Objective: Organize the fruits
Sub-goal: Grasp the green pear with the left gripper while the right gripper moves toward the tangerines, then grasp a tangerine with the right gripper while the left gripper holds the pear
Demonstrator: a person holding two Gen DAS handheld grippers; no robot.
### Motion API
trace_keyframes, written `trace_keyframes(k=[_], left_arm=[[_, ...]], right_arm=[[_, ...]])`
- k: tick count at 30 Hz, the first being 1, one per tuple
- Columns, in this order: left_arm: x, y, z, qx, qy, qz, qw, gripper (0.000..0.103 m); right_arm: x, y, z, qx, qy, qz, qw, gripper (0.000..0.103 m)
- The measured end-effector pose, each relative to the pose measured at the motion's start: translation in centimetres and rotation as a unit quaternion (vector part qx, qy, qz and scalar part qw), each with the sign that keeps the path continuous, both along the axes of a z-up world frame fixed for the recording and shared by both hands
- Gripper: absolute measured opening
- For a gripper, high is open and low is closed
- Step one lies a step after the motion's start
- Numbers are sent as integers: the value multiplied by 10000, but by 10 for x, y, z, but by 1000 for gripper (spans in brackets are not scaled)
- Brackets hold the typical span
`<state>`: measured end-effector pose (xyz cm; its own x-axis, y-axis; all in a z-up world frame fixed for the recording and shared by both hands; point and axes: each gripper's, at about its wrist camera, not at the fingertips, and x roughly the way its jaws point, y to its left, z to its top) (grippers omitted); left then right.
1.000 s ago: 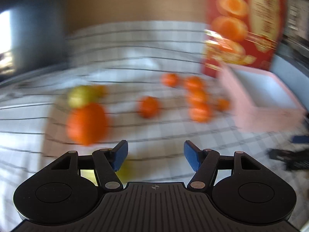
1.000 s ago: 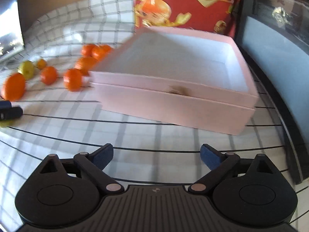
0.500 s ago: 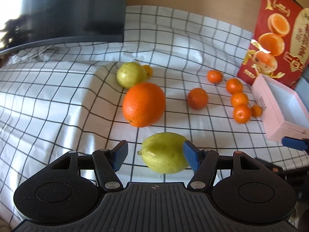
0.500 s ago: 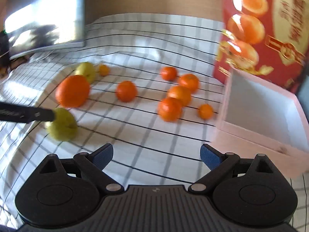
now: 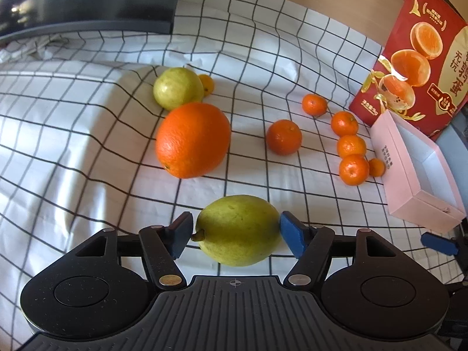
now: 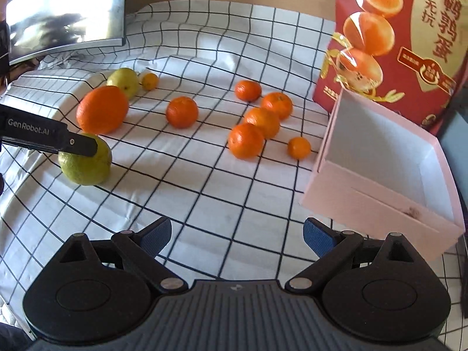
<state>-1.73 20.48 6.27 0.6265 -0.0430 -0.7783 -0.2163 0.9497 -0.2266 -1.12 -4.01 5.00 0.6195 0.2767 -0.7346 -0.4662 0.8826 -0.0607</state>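
Left gripper (image 5: 236,232) straddles the yellow-green oval citrus fruit (image 5: 237,229), lower centre of the left view. Pads sit just beside its 2 ends; can't tell if they touch, so not clamped yet. Fruit rests on the white black-grid cloth (image 5: 73,152). Stub end points at the left pad: I'd close slowly and seat the pads on the flanks, else it likely pivots or squirts out. Lift straight before traversing.

Right gripper (image 6: 236,235) spread wide, empty, hovering over cloth at lower centre.

Probable destination is the open pink cardboard box (image 5: 421,201), right edge. Route there passes the cluster of small orange mandarins (image 5: 353,169) beside the box wall; carry high. Large orange (image 5: 193,139) sits just beyond the gripper, second green fruit (image 5: 177,88) behind it. Red printed carton (image 5: 421,52) stands behind the box.
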Motion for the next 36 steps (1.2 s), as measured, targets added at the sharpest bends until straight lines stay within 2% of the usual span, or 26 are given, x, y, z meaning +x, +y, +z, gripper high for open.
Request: trace_keyframes(k=[5, 11, 19, 22, 27, 30, 32, 34, 36], left_arm=[[6, -1, -9, -253, 64, -141, 9996, 73], [15, -7, -19, -260, 201, -317, 9990, 69], [12, 1, -24, -569, 165, -320, 9977, 68], [10, 1, -24, -549, 111, -373, 9977, 68], [3, 5, -26, -661, -22, -309, 9973, 68], [-5, 14, -25, -735, -26, -251, 9970, 68], [-11, 22, -25, -743, -36, -193, 9970, 68], [-18, 31, -24, -743, -34, -135, 9971, 68], [-23, 40, -21, -734, -36, -95, 9972, 68]], right_arm=[[-4, 1, -4, -69, 22, -27, 10000, 97], [-1, -2, -12, -151, 203, -150, 9996, 97], [-2, -12, -17, -118, 193, -433, 9988, 97], [-5, -12, -22, -207, 227, -435, 9986, 97], [-8, -5, -17, -316, -41, -268, 9991, 96], [1, 6, -4, -336, -261, -28, 9991, 89], [14, 20, 6, -366, -416, 257, 9981, 77], [30, 39, 11, -473, -505, 493, 9964, 70], [51, 62, 13, -426, -479, 684, 9956, 68]])
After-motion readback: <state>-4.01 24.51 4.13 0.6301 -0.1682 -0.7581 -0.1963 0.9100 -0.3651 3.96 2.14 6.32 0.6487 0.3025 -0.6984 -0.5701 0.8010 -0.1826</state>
